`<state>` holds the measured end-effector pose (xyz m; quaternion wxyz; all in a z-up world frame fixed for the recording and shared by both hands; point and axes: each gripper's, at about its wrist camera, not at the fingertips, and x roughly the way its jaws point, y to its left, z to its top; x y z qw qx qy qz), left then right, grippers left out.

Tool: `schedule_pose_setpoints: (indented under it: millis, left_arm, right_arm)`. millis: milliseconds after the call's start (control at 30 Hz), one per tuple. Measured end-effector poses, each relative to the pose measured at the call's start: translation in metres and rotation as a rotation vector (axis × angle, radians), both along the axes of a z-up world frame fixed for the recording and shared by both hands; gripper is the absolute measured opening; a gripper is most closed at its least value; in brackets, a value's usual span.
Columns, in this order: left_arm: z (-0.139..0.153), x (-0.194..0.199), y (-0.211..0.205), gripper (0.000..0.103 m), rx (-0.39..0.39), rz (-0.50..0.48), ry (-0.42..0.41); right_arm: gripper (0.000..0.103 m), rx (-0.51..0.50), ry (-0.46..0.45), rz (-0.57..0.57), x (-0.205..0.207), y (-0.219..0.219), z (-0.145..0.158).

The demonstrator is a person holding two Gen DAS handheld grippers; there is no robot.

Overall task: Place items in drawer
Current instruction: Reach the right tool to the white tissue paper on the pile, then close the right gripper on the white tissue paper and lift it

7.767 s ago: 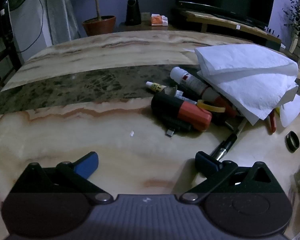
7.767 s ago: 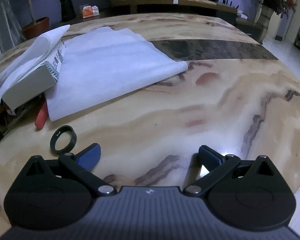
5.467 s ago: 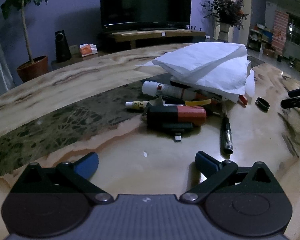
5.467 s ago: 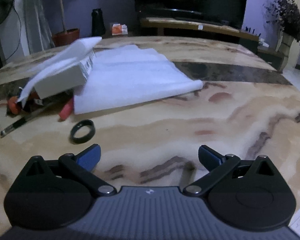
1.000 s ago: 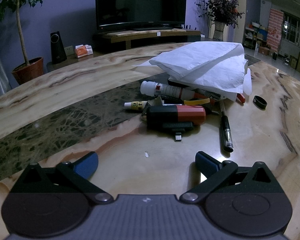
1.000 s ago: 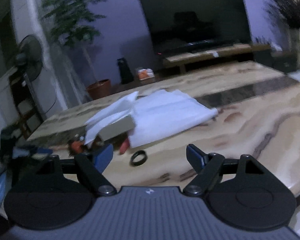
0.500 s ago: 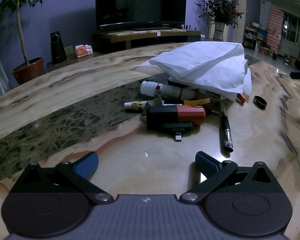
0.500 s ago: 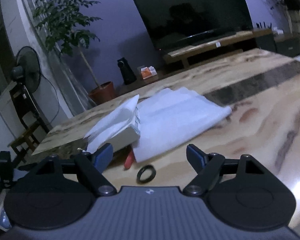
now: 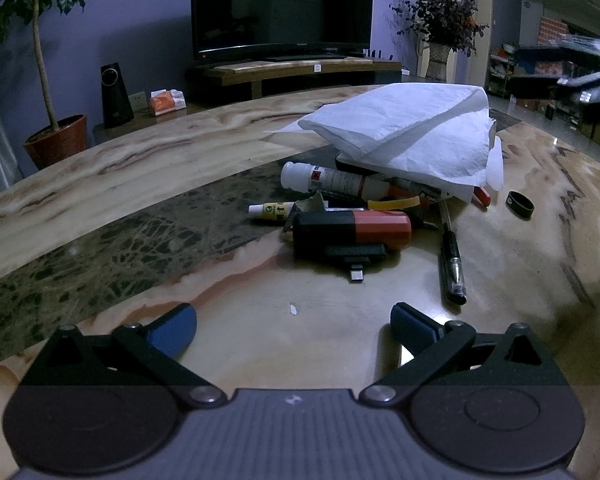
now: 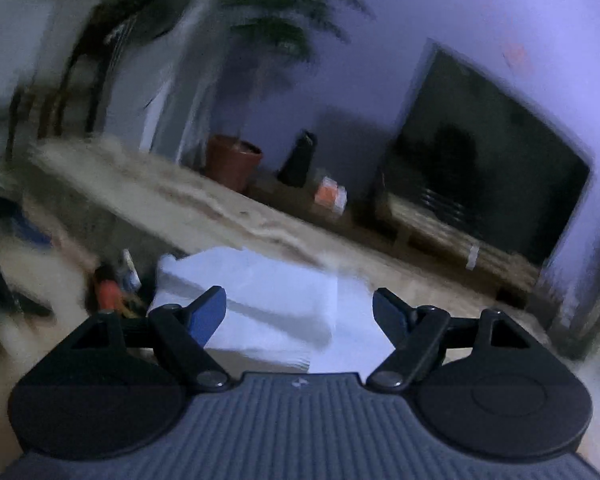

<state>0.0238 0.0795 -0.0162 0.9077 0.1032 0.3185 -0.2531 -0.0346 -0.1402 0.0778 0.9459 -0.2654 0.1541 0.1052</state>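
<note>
Dim room: television [image 9: 282,8] on low bench [image 9: 296,70], purple wall [image 9: 140,12].

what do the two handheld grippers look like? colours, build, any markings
Both look identical. The left gripper and right gripper each have two blue finger pads on black linkage arms with silver pivot pins, black triangular brackets with cut-outs, two round black discs at the base, and a ribbed grey centre plate with a small pale mark. No cables, hands or sleeves are in view.

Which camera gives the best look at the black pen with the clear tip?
The left wrist view: the black pen with the clear tip lies sharp and unobstructed on the marble table. The right wrist view is blurred and does not show it.
</note>
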Motion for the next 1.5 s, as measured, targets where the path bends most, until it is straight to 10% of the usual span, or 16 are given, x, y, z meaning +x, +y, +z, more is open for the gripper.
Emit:
schedule_pose_setpoints:
  millis: [100,767,1333,1500]
  left_arm:
    - [0.000,0.000,0.000,0.103,0.000,0.000,0.000]
    - [0.000,0.000,0.000,0.103,0.000,0.000,0.000]
    - [0.000,0.000,0.000,0.103,0.000,0.000,0.000]
    - [0.000,0.000,0.000,0.103,0.000,0.000,0.000]
  right_arm:
    - [0.081,-0.160,-0.025,0.063,0.004,0.019,-0.011]
    - [0.070,-0.383,0.017,0.084,0.045,0.049,-0.044]
    - [0.057,-0.185,0.229,0.110,0.084,0.043,-0.029]
    - [0.016,-0.017,0.289,0.073,0.094,0.030,-0.030]
